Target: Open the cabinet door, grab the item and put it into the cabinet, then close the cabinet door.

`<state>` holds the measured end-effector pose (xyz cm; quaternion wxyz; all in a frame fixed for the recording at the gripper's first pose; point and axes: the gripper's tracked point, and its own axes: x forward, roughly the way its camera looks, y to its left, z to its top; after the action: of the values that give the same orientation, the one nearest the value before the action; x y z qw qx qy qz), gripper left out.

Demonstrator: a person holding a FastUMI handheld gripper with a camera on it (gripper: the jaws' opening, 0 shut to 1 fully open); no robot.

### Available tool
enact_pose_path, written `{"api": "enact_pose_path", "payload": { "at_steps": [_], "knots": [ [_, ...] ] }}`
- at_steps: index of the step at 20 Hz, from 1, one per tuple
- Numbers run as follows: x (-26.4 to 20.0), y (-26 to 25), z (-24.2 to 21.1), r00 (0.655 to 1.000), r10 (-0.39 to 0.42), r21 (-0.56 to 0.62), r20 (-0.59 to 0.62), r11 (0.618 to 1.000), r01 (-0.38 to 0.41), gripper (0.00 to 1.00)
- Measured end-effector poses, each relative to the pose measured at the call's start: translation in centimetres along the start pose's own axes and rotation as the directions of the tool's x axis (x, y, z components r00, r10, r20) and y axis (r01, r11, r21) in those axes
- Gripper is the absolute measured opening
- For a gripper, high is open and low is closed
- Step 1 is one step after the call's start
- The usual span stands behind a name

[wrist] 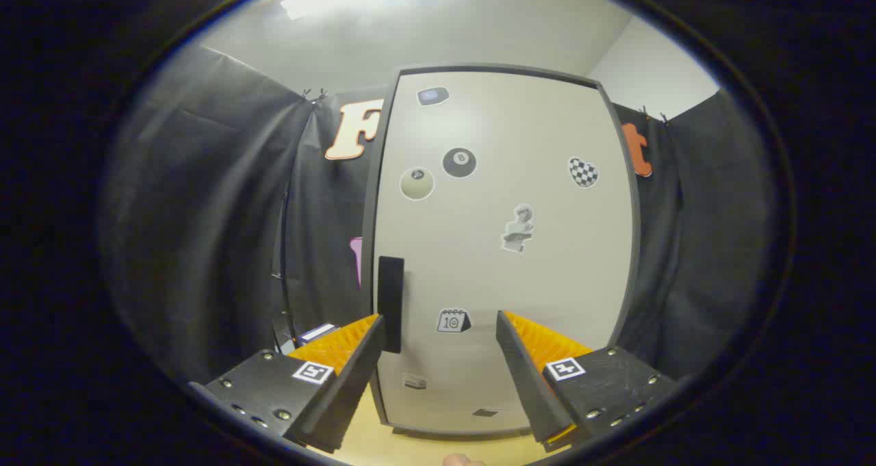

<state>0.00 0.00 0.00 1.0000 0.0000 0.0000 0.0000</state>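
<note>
since the cabinet door (506, 247) is shut and faces the gripper (439, 326) squarely, opening it is the step in hand. the jaws stand released, wide apart and holding nothing, with the black handle (391, 302) just ahead of the left one, at the door's left edge. to do it well, i judge the jaws should shift left until the handle sits between them, clench firmly, then pull along the door's arc. the item to store can't be made out; a small box (316, 332) lies on the counter (363, 438) left of the cabinet.
</note>
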Motion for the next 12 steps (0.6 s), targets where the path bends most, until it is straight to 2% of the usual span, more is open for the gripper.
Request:
{"api": "enact_pose_path", "payload": {
  "at_steps": [12],
  "knots": [
    [1.9,1.2,-0.3,1.000,-0.001,0.000,-0.028,1.000,0.001,0.97]
  ]
}}
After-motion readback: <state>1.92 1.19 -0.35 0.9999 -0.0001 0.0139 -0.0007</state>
